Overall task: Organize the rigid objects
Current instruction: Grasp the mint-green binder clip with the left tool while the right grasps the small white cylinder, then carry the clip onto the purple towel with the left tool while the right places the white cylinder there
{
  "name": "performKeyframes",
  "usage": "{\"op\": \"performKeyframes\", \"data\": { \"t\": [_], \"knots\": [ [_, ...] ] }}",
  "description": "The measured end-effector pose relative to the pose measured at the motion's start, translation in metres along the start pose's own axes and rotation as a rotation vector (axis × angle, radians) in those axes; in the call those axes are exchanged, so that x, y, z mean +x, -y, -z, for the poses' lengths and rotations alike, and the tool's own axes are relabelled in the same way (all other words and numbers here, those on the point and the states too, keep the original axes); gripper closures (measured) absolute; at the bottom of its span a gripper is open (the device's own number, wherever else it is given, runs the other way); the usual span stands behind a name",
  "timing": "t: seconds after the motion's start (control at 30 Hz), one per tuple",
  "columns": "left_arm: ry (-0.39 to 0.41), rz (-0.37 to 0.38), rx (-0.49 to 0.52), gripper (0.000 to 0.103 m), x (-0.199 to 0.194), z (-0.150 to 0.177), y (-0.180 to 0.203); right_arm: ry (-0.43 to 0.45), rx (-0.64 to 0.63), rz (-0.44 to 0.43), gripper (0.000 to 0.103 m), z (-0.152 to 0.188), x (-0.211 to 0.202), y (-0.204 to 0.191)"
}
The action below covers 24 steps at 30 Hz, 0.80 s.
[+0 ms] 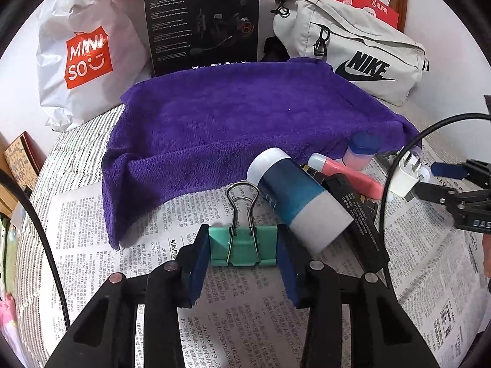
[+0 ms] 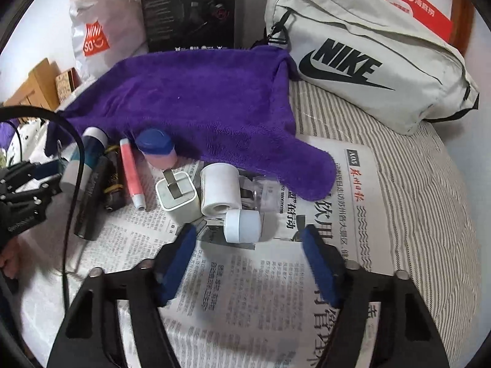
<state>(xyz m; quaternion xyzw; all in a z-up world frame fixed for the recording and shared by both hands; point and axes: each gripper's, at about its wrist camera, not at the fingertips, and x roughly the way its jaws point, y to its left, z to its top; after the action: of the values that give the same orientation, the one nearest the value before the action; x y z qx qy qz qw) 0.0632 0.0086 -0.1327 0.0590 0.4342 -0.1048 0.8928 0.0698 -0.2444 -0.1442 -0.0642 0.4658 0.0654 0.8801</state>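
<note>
L claw [image 1: 244,250] clamped on green binder clip [image 1: 243,247]; R claw [image 2: 249,247] apart, nothing gripped.

L pads sit flush on both sides of the clip, clip low over the newspaper [image 1: 129,230], wire handles up. Just right of it: blue/white tube [image 1: 294,196] lying on a black box [image 1: 362,224], then pink tube [image 1: 346,174] and a small pink bottle w/ blue cap [image 1: 362,150] at the edge of the purple towel [image 1: 233,122]. R claw pads straddle a small white USB plug [image 2: 242,225] w/o touching it; white wall charger [image 2: 178,197] and white roll [image 2: 219,194] just behind, touching each other. All on newspaper over a striped bed [image 2: 408,184]. Nike bag [image 2: 362,58], Miniso bag [image 1: 83,55], black headset box [image 1: 202,18] along the back.
</note>
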Motion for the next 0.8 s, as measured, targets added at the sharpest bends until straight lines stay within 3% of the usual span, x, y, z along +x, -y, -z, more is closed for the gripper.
{"op": "performKeyframes", "data": {
  "t": [0.13,0.17,0.53,0.63,0.8],
  "knots": [
    [0.000,0.005,-0.004,0.063,0.000,0.000,-0.001,0.009,0.047,-0.028,0.056,0.000,0.005,0.003],
    [0.000,0.005,-0.004,0.063,0.000,0.000,-0.001,0.017,0.047,-0.031,0.066,0.000,0.006,0.003],
    [0.000,0.004,-0.004,0.063,0.000,0.000,-0.001,-0.004,0.040,-0.032,0.067,0.001,0.003,0.006],
    [-0.005,-0.033,-0.030,0.064,-0.002,0.000,-0.003,0.000,0.033,-0.034,0.067,-0.001,-0.004,0.008],
    [-0.019,-0.019,-0.060,0.064,-0.009,0.005,-0.009,-0.017,0.027,-0.052,0.067,-0.005,-0.014,0.010]
  ]
}}
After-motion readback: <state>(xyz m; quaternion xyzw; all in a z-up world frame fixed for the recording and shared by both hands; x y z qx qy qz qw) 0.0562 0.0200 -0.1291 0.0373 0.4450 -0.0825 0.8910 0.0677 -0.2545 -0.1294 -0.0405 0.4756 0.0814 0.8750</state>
